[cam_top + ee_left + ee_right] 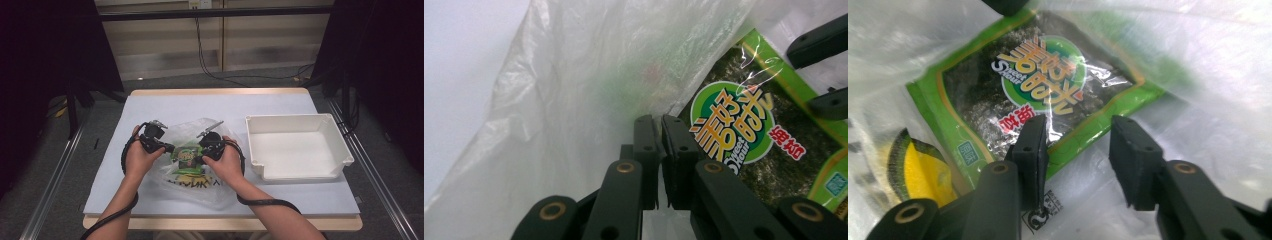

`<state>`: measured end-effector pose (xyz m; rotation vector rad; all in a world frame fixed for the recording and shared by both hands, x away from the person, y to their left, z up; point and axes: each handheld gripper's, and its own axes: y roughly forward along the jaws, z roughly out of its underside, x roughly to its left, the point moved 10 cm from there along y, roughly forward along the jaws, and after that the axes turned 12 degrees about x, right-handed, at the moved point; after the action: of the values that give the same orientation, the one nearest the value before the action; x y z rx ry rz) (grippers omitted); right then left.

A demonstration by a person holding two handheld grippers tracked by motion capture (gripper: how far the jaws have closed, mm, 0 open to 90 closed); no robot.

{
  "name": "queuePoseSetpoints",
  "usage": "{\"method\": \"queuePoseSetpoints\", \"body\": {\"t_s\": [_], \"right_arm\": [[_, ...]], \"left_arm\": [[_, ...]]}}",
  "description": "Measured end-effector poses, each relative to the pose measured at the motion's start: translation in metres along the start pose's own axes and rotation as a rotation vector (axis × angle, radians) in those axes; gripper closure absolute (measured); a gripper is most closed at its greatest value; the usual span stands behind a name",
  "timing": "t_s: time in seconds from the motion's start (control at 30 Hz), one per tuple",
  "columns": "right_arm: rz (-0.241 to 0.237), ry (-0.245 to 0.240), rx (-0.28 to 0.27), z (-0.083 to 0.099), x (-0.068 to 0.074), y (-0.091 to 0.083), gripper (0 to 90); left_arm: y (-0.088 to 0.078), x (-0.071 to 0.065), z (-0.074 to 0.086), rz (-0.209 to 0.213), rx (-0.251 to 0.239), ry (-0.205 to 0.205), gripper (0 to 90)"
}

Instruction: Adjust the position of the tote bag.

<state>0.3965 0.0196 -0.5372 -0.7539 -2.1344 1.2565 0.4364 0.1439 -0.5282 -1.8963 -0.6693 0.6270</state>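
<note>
A clear plastic bag (212,192) lies on the white table, with a green seaweed snack packet (186,157) inside it. My left gripper (167,148) is at the bag's left side. In the left gripper view its jaws (659,122) stand pressed together on the bag's film (574,90), right beside the packet (734,130). My right gripper (202,150) faces it from the right. In the right gripper view it (1078,127) is open, its jaws apart above the packet's (1038,85) lower edge and the film (1198,65), and the pads press nothing.
A second, yellow packet (923,172) lies in the bag under the green one, nearer the person. An empty white bin (295,118) stands to the right of the bag. The table's (200,102) far half is bare.
</note>
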Motion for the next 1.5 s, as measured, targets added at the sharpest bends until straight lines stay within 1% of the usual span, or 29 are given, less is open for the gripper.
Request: {"method": "queuePoseSetpoints", "body": {"t_s": [0.03,0.1,0.13,0.17,0.2,0.23,0.27,0.3,0.33,0.37,0.43,0.47,0.5,0.6,0.67,0.7,0.8,0.83,0.9,0.97,1.03,1.1,1.13,1.17,1.2,1.27,1.3,1.37,1.5], "right_arm": [[0.002,-0.003,-0.005,-0.001,0.000,0.000,60.5],[0.007,-0.011,-0.003,-0.001,-0.002,-0.001,71.7],[-0.004,-0.013,-0.006,-0.001,-0.002,-0.003,77.3],[-0.012,-0.016,-0.011,-0.001,-0.002,-0.003,79.8],[-0.029,-0.035,-0.006,0.000,-0.001,-0.005,90.0],[-0.036,-0.050,0.010,0.002,0.001,-0.005,90.0],[-0.026,-0.065,0.020,0.003,0.001,-0.005,90.0],[0.000,-0.082,0.058,0.007,0.001,-0.003,90.0],[-0.007,-0.092,0.084,0.012,0.002,0.003,90.0],[-0.021,-0.095,0.097,0.016,0.003,0.007,90.0],[-0.030,-0.074,0.068,0.017,0.003,0.008,90.0],[-0.031,-0.063,0.046,0.016,0.002,0.006,86.8],[-0.014,-0.052,0.037,0.015,0.001,0.004,81.3],[-0.013,-0.040,0.001,0.008,0.000,-0.004,81.3],[-0.012,-0.025,-0.018,0.004,0.000,-0.008,77.7],[-0.012,-0.029,-0.025,0.002,0.000,-0.008,77.5],[-0.002,-0.024,-0.023,-0.002,-0.004,-0.008,80.0],[0.001,-0.006,-0.022,-0.004,-0.006,-0.007,82.3],[0.027,-0.003,-0.018,-0.006,-0.014,-0.006,84.1],[0.019,0.023,-0.010,-0.008,-0.018,-0.003,85.9],[0.037,0.022,-0.003,-0.011,-0.023,-0.001,87.2],[0.043,0.042,0.001,-0.014,-0.026,0.001,89.4],[0.049,0.027,0.003,-0.016,-0.029,0.003,89.4],[0.048,0.042,0.003,-0.017,-0.030,0.004,89.4],[0.052,0.043,0.000,-0.019,-0.032,0.006,89.5],[0.051,0.037,0.009,-0.020,-0.033,0.009,89.6],[0.055,0.044,0.012,-0.020,-0.034,0.010,89.5],[0.063,0.043,0.012,-0.021,-0.037,0.013,89.5],[0.068,0.060,0.017,-0.021,-0.041,0.017,89.0]], "left_arm": [[0.000,0.000,0.000,-0.010,-0.004,0.000,85.9],[-0.002,0.002,0.003,-0.014,0.026,0.049,86.8],[-0.003,0.002,0.002,-0.007,0.012,0.039,87.9],[-0.004,0.004,0.002,-0.015,0.017,0.050,89.3],[-0.004,0.004,0.000,-0.020,0.002,0.032,90.0],[-0.003,0.005,-0.002,-0.037,-0.018,0.015,90.0],[-0.004,0.006,-0.002,-0.047,0.001,0.035,90.0],[-0.004,0.007,-0.003,-0.056,0.001,0.031,90.0],[-0.003,0.006,-0.004,-0.059,-0.012,0.014,90.0],[-0.003,0.009,-0.004,-0.070,-0.004,0.025,90.0],[-0.003,0.012,-0.004,-0.067,0.002,0.017,90.0],[-0.002,0.013,-0.004,-0.057,-0.004,0.002,90.0],[0.000,0.013,-0.005,-0.061,-0.013,0.000,90.0],[-0.005,0.017,-0.007,-0.092,-0.024,0.008,90.0],[-0.007,0.021,-0.009,-0.082,-0.047,-0.020,90.0],[-0.008,0.024,-0.007,-0.086,-0.015,0.002,90.0],[-0.005,0.031,-0.008,-0.111,-0.022,0.004,90.0],[-0.005,0.032,-0.007,-0.106,-0.015,-0.004,90.0],[-0.003,0.035,-0.007,-0.105,-0.020,-0.007,90.0],[-0.001,0.039,-0.007,-0.122,-0.024,-0.016,90.0],[0.001,0.042,-0.005,-0.111,-0.008,-0.004,90.0],[0.004,0.044,-0.007,-0.119,-0.030,-0.025,90.0],[0.005,0.046,-0.005,-0.114,-0.011,-0.013,90.0],[0.007,0.048,-0.005,-0.116,-0.004,-0.018,90.0],[0.009,0.050,-0.004,-0.128,-0.008,-0.031,90.0],[0.015,0.052,-0.001,-0.125,0.005,-0.045,90.0],[0.016,0.053,0.001,-0.120,0.013,-0.035,90.0],[0.016,0.053,0.003,-0.106,0.007,-0.043,90.0],[0.012,0.055,0.010,-0.112,0.019,-0.038,90.0]]}}
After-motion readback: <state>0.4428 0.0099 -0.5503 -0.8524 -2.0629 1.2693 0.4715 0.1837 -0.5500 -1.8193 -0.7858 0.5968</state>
